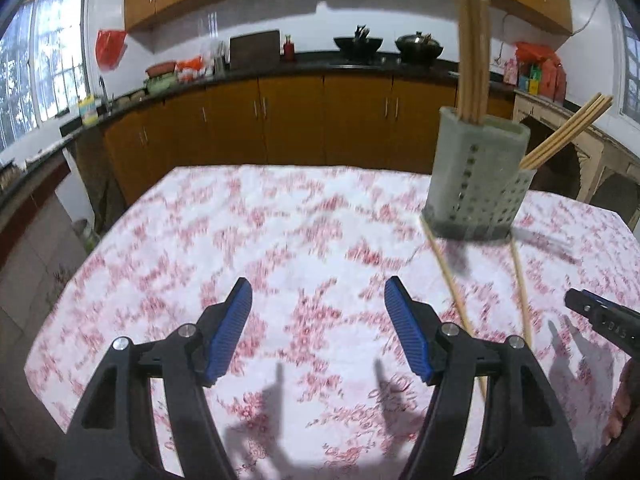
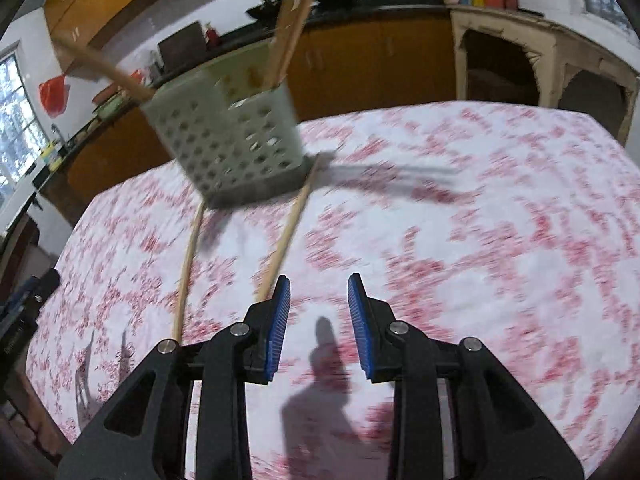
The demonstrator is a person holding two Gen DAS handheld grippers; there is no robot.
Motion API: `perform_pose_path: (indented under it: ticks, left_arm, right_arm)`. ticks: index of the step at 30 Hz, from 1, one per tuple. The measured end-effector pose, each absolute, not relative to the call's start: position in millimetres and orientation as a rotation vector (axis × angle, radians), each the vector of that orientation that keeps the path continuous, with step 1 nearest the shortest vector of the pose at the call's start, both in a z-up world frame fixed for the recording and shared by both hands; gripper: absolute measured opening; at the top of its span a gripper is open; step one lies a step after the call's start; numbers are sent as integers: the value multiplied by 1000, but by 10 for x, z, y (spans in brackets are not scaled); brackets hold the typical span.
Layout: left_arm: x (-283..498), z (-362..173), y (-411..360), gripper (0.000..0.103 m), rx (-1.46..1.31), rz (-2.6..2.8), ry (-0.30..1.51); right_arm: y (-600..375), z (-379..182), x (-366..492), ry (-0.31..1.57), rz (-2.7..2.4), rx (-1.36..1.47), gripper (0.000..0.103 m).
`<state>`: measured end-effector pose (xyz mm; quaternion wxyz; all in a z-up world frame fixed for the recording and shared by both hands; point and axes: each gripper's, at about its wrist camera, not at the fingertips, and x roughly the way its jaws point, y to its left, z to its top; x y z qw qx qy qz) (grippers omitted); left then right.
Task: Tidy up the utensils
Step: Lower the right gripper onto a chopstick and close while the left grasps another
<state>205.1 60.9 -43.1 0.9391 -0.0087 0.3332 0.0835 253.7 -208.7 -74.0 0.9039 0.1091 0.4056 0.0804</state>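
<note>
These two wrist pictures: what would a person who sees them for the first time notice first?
Probably the pale perforated utensil holder standing on the floral tablecloth, with chopsticks sticking up out of it and more leaning out at its side. Next, two loose chopsticks lying on the cloth in front of the holder. Low in each view, the left gripper and right gripper are open and empty.

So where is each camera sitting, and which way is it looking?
Left wrist: sits on the left gripper, looking forward over the floral tablecloth at the chopstick holder off to its right; its open fingers and the right gripper's tip show.
Right wrist: sits on the right gripper, facing the holder up-left; its open fingers show.
Both see the holder and two loose chopsticks.
</note>
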Motion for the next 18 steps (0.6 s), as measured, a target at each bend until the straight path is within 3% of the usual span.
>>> perform_pose_path:
  ticks: [9,11,14,18]
  left_arm:
    - [2042,-533,603,68,-14,156,701]
    - [2043,-537,588,69,-14,154,704]
    - [2050,-549,555,69,-15,148,708]
    - [2070,-554,480,69,-16,129,715]
  right_arm:
    - [-1624,-906,2645,881,168,114,31]
    - [-1602,-942,2643,886,148,89,27]
    - [-1658,-954,2621,877,131,69,11]
    - [-1900,-970,2633,877,103,98,8]
